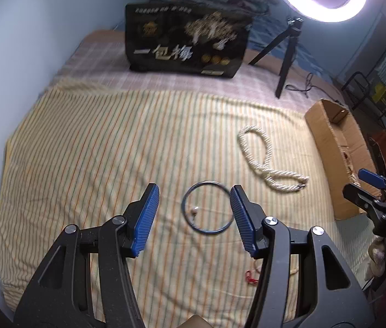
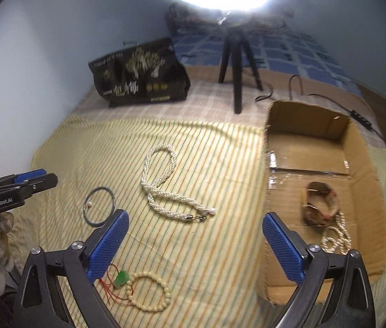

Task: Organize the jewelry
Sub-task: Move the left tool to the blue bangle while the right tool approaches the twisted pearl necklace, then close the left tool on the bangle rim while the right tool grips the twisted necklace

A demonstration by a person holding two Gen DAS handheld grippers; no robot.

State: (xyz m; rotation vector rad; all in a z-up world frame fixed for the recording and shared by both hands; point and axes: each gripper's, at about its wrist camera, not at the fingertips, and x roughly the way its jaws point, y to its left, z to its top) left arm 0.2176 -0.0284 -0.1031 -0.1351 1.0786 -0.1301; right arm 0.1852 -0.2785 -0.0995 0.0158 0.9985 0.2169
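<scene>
My left gripper (image 1: pixel 194 191) is open over the striped cloth. A thin dark bangle (image 1: pixel 206 208) with a small pearl lies flat beneath the gap between its blue pads, untouched. A twisted pearl necklace (image 1: pixel 266 158) lies further right. My right gripper (image 2: pixel 195 214) is open wide and empty, hovering just short of that pearl necklace (image 2: pixel 165 186). A cream bead bracelet (image 2: pixel 149 292) with a green pendant and red cord lies below its left pad. The bangle (image 2: pixel 100 207) lies at the left. The cardboard box (image 2: pixel 302 142) holds a brown bracelet (image 2: pixel 320 205) and a pearl strand (image 2: pixel 337 240).
A black printed bag (image 1: pixel 187 41) and a ring light's tripod (image 1: pixel 285 63) stand at the back of the bed. The box (image 1: pixel 337 147) lies along the right edge. Each gripper appears in the other's view: right gripper (image 1: pixel 362 186), left gripper (image 2: pixel 40 179).
</scene>
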